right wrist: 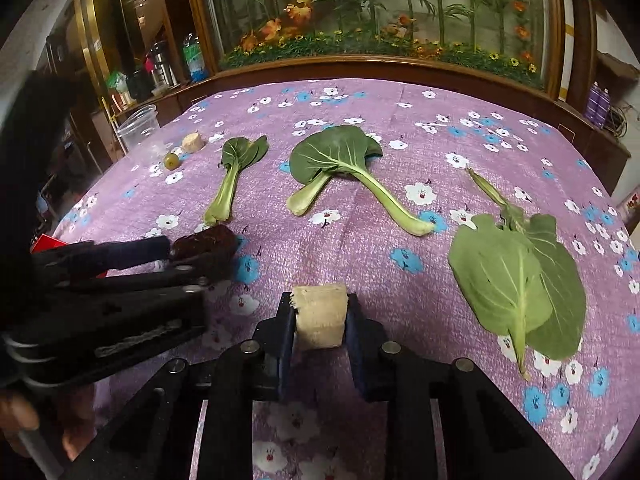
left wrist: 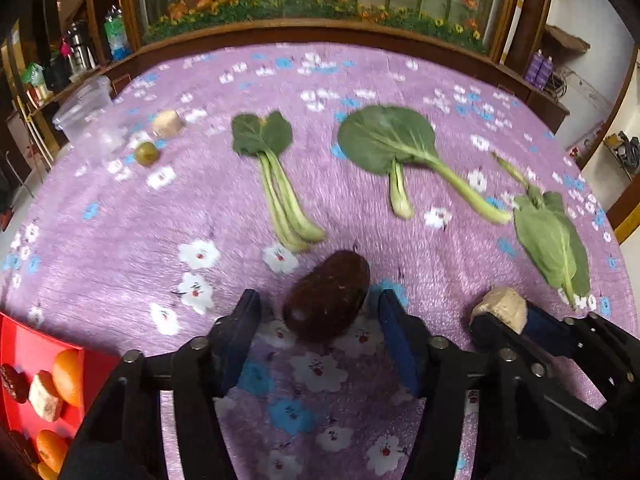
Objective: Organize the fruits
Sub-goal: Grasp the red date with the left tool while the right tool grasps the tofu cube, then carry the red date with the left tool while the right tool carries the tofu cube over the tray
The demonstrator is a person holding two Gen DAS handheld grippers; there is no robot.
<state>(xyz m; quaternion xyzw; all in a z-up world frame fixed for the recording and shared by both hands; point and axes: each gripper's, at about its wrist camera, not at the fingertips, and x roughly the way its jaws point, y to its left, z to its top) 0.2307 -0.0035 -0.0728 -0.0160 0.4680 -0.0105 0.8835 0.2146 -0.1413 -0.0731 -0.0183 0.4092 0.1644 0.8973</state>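
Note:
A dark brown oval fruit (left wrist: 326, 296) lies on the purple flowered cloth (left wrist: 120, 240) between the fingers of my left gripper (left wrist: 318, 302). The jaws stand open, with a gap showing on each side of the fruit. In the right wrist view that gripper (right wrist: 200, 254) comes in from the left around the same brown fruit (right wrist: 208, 240). My right gripper (right wrist: 320, 310) is shut on a beige cut chunk (right wrist: 320, 322), held just above the cloth; the chunk (left wrist: 500, 306) also shows beside the left gripper. A red tray (left wrist: 24, 344) at the lower left holds oranges, a beige chunk and a dark fruit.
Three bok choy pieces lie in a row across the cloth: a left one (right wrist: 236, 176), a middle one (right wrist: 336, 160) and a right one (right wrist: 520, 280). Far left stand a clear plastic cup (right wrist: 136, 128), a small green fruit (right wrist: 171, 160) and another beige chunk (right wrist: 193, 142). A wooden ledge with plants borders the back.

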